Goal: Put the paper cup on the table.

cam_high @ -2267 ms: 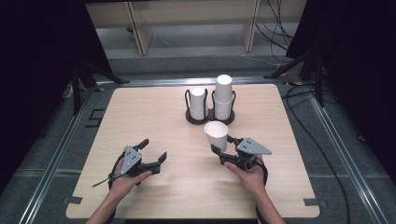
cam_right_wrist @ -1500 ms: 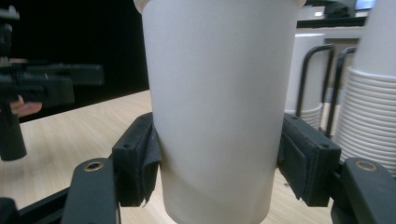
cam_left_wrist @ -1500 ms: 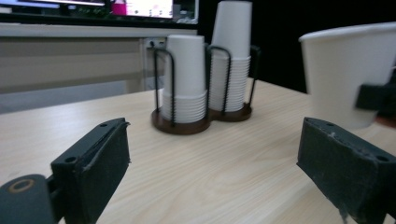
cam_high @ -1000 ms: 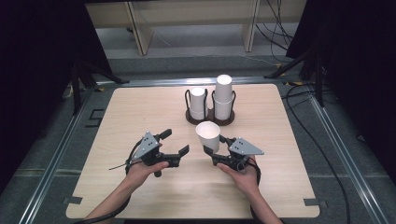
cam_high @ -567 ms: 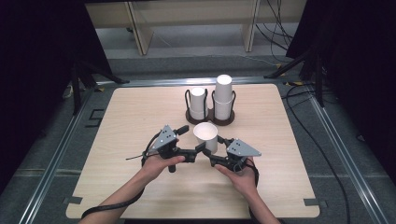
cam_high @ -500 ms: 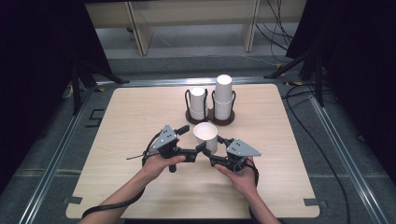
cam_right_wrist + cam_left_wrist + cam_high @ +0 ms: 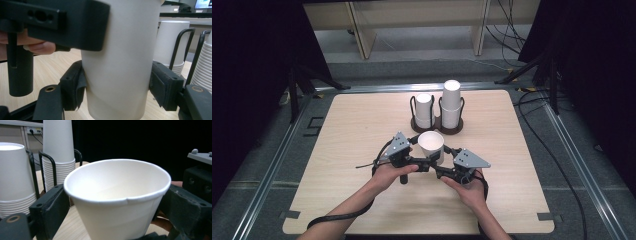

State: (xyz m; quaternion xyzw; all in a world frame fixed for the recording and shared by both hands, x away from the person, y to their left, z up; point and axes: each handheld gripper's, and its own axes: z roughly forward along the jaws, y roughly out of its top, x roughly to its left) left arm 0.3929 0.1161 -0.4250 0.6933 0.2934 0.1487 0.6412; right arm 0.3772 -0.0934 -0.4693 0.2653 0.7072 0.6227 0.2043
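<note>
A: Left of centre in the high view, the left gripper [image 7: 424, 161] reaches toward the middle of the table [image 7: 352, 130]. Its fingers [image 7: 50, 205] sit either side of the loose paper cup [image 7: 431, 145], spread about to rim width. Touching or just flanking the wall, I cannot tell from the left gripper view.

B: And the cup itself?

A: Centre of the frame, mouth up, off the wood, just below the rack. The right gripper [image 7: 443, 165], right of it, carries it: in the right gripper view its fingers [image 7: 73, 87] press the cup's lower wall from both sides, pinching it.

B: Why two grippers on one cup?

A: My reading: the right one steadies the cup low down so the left can take hold higher up, near the rim. Could be a handover, or two nested cups being pulled apart. I cannot confirm a second cup inside.

B: Counts?

A: One loose cup. One black wire cup holder [image 7: 436, 125], upper centre, with two bays. Two upside-down stacks: a short stack [image 7: 424, 109] in the left bay, a tall stack [image 7: 451, 102] in the right. Cups per stack too fine to count. Two grippers, two hands.

B: Why upside down in the wire loops?

A: Likely so the stacks stand steady and a cup lifts off the top.
</note>
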